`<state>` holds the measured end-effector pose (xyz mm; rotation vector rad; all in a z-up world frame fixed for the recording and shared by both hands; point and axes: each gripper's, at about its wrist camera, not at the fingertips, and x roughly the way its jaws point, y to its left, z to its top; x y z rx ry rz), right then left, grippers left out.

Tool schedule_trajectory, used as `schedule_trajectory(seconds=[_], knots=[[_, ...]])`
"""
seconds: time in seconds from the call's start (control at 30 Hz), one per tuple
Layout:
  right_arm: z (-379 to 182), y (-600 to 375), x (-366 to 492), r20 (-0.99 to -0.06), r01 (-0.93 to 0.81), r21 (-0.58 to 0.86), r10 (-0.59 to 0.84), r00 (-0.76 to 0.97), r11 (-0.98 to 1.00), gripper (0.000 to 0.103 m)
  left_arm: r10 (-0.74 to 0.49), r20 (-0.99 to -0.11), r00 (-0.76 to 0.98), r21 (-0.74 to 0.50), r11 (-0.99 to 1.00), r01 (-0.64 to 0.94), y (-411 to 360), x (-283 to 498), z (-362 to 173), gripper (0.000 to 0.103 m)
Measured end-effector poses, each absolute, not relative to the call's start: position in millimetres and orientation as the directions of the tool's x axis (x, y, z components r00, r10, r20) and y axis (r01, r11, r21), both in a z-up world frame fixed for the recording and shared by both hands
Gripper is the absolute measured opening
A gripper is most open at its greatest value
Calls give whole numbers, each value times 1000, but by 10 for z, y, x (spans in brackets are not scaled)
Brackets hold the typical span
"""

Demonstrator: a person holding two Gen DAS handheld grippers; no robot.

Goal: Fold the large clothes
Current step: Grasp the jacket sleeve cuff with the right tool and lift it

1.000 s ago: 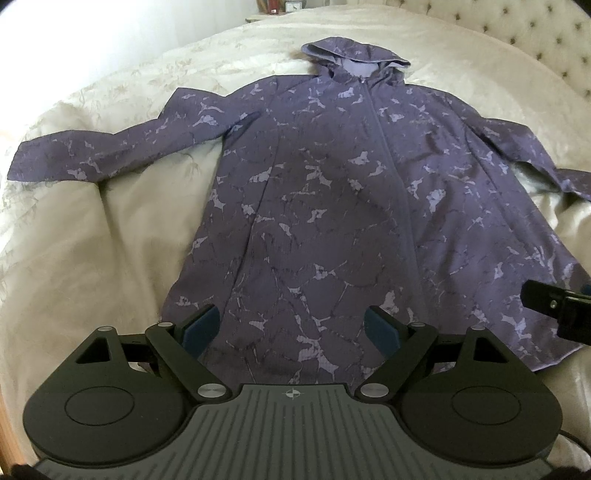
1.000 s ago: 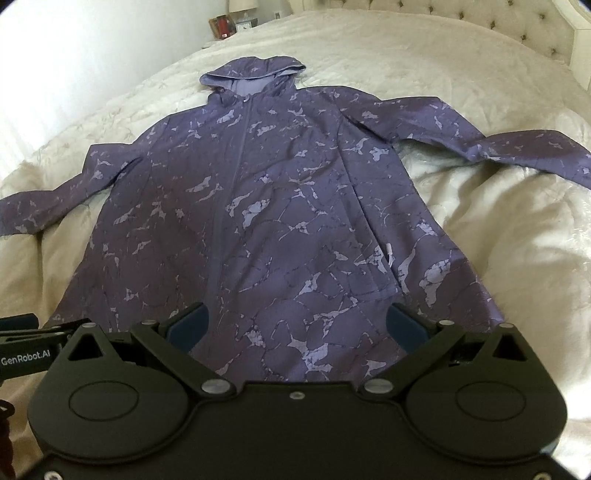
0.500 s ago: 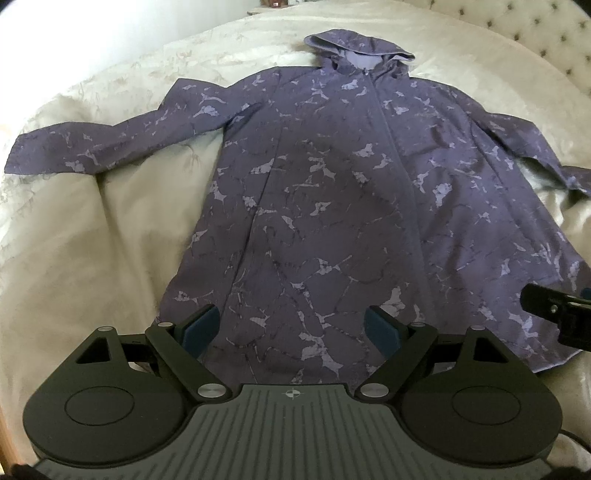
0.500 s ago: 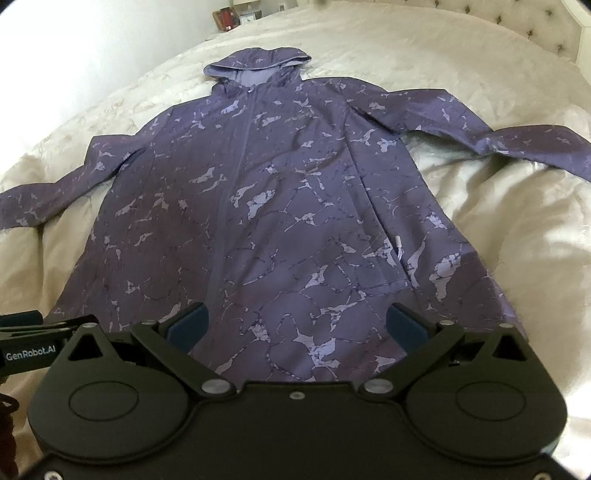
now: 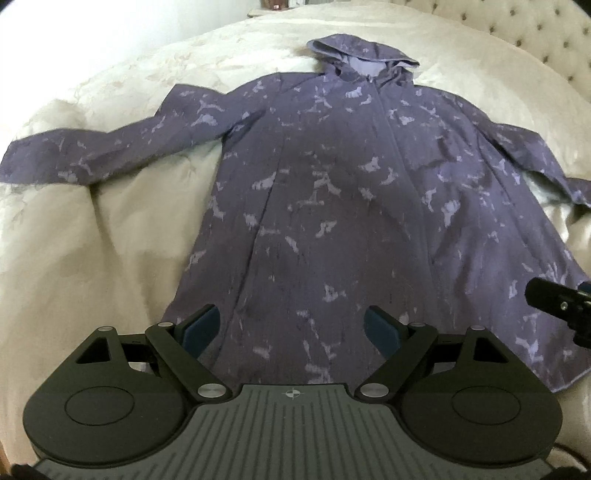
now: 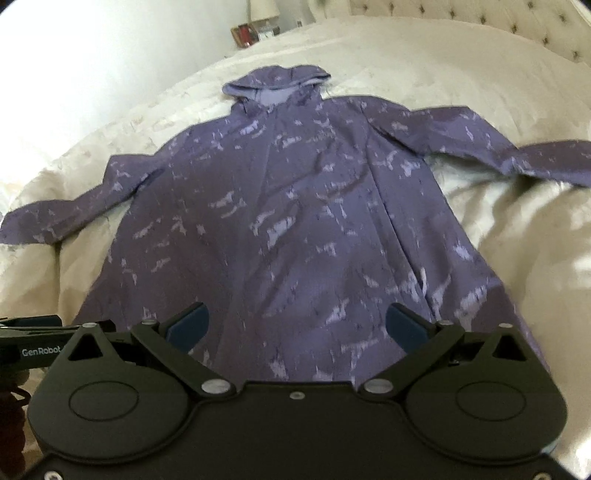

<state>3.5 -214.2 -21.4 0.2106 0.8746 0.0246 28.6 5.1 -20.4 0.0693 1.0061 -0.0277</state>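
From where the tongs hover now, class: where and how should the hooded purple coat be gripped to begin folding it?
Grip the hooded purple coat at its near hem corners, coming down from the foot of the bed. It lies flat, hood away, sleeves spread, so the hem is the nearest free edge.

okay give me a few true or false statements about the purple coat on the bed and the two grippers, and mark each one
1. The purple hooded coat lies spread flat on the cream bedspread. True.
2. Both sleeves are folded across the coat's chest. False: each sleeve lies stretched out to its side, the left sleeve and the right sleeve alike.
3. The left gripper has open jaws with nothing clamped. True.
4. The right gripper is shut on the hem. False: its jaws stand wide open over the lower part of the coat.
5. The hood points toward the tufted headboard. True.
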Motion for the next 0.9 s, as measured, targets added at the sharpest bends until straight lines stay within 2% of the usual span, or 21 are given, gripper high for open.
schedule_trajectory(seconds=[0.2,0.43,0.53,0.73,0.9], knots=[[-73,-2308,193,-706,52,200,107,700,978,102,-18,-821,570,42,995,91,-4,527,-81,85],[88,-2914,463,-657,125,290,103,747,949,102,-63,-759,648,46,988,150,-185,884,67,85],[74,-3298,572,-663,209,304,49,747,929,102,-128,-737,663,1,982,191,-249,1043,78,85],[-50,-4180,670,-695,409,394,-24,719,823,102,-330,-719,611,-169,937,307,-358,1447,-56,86],[-96,-4787,607,-730,559,384,-128,671,735,102,-299,-750,590,-129,941,314,-511,1718,-258,86]])
